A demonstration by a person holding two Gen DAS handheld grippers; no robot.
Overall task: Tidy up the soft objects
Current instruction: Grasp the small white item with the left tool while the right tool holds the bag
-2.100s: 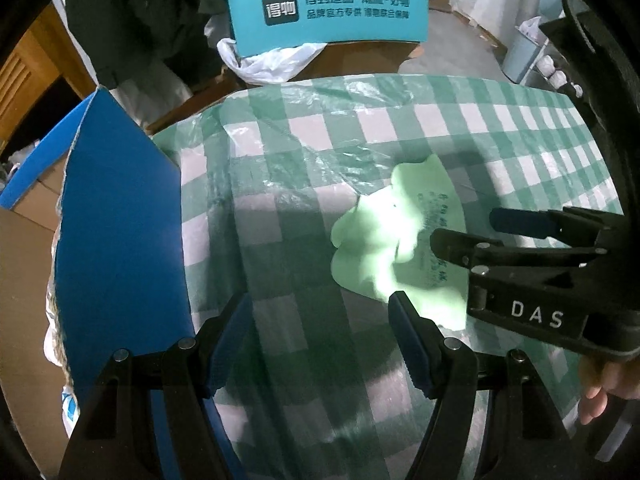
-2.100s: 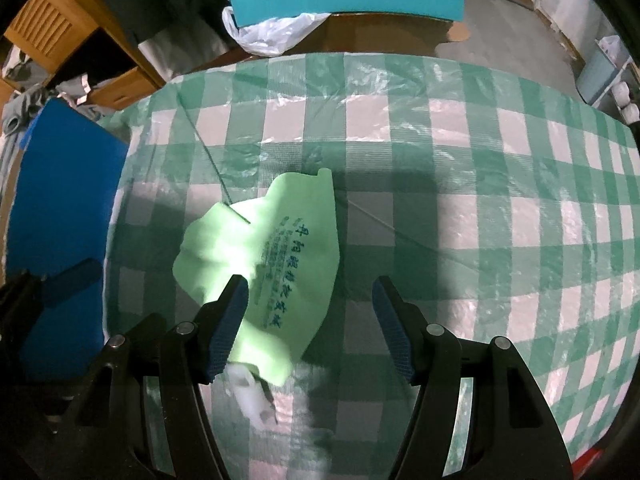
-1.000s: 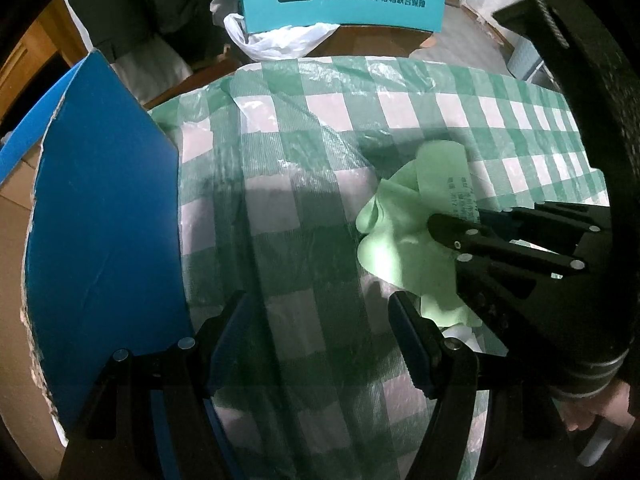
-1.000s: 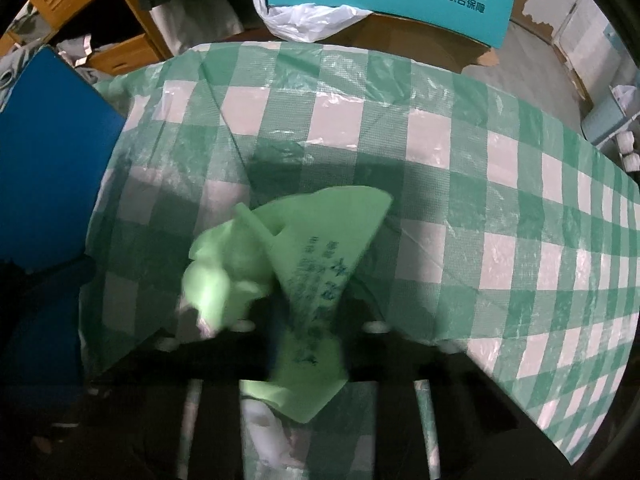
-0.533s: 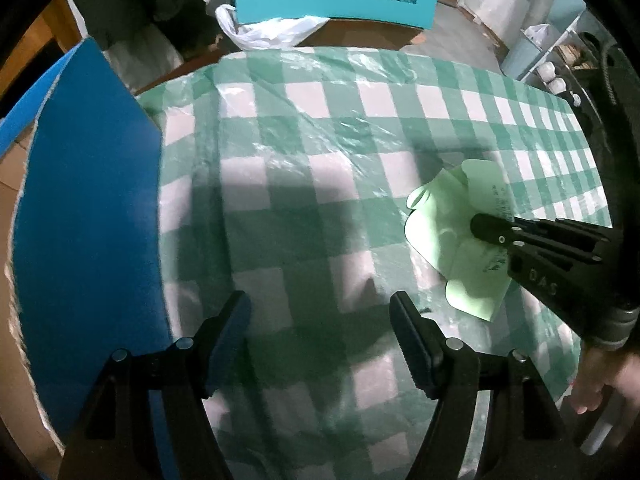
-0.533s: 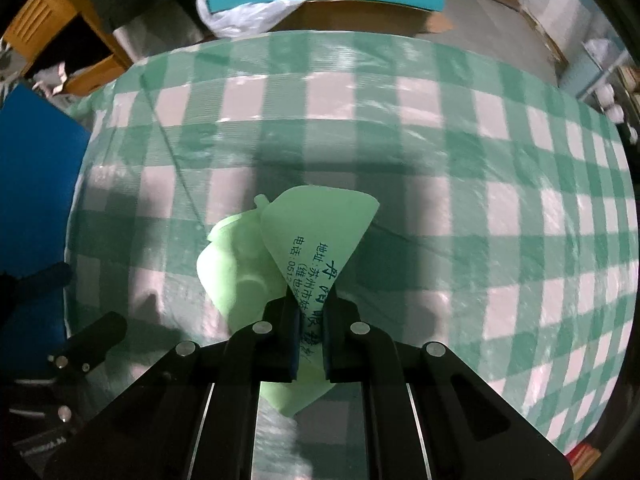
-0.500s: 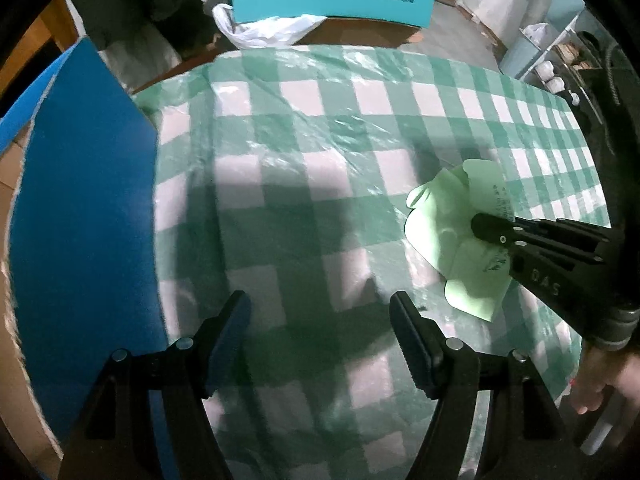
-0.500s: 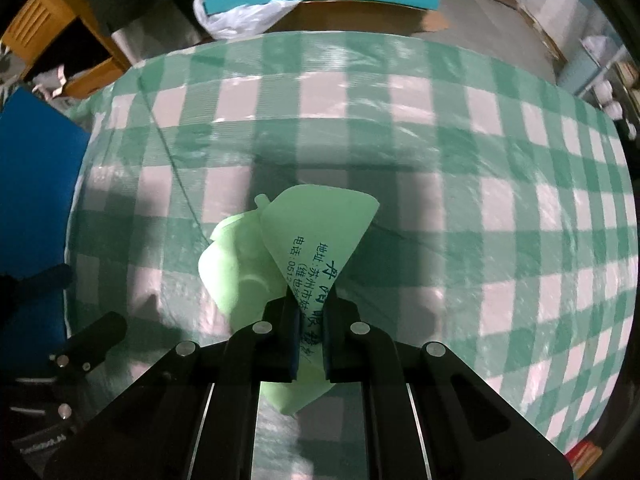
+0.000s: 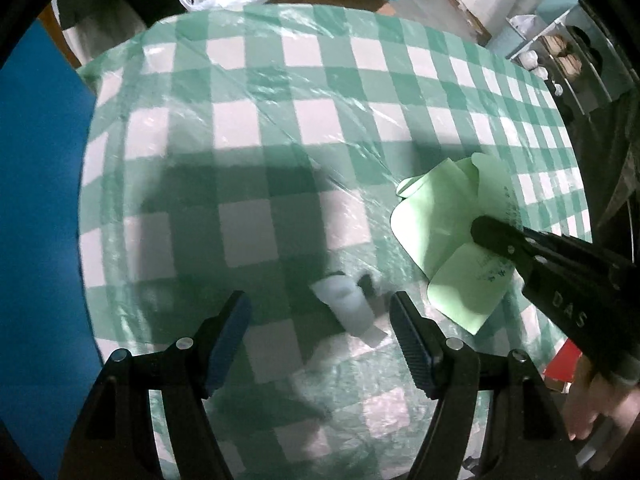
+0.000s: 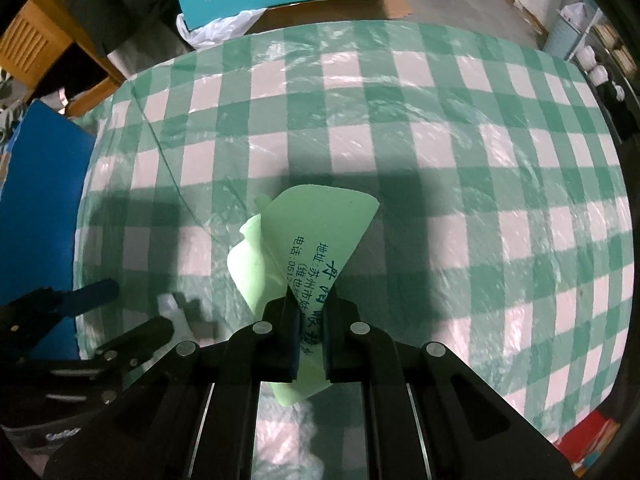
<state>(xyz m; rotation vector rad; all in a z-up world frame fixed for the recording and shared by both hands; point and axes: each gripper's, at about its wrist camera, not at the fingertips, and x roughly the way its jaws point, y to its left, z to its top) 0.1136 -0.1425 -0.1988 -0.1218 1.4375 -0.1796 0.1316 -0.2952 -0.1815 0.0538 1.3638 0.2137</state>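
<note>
While my right gripper (image 10: 308, 316) is clamped on the cloth (image 10: 316, 236), lifted off the table (image 10: 480, 160), I'd lower my spread left gripper (image 9: 320, 320) squarely over the white lump (image 9: 348, 304) just ahead.

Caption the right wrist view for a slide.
Right gripper shut on a light green printed cloth above the green-and-white checked tablecloth.

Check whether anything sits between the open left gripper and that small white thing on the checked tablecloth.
Nothing visible does. The small white object lies on the checked tablecloth just ahead of the open left gripper; the green cloth, held by the right gripper, is off to the side.
</note>
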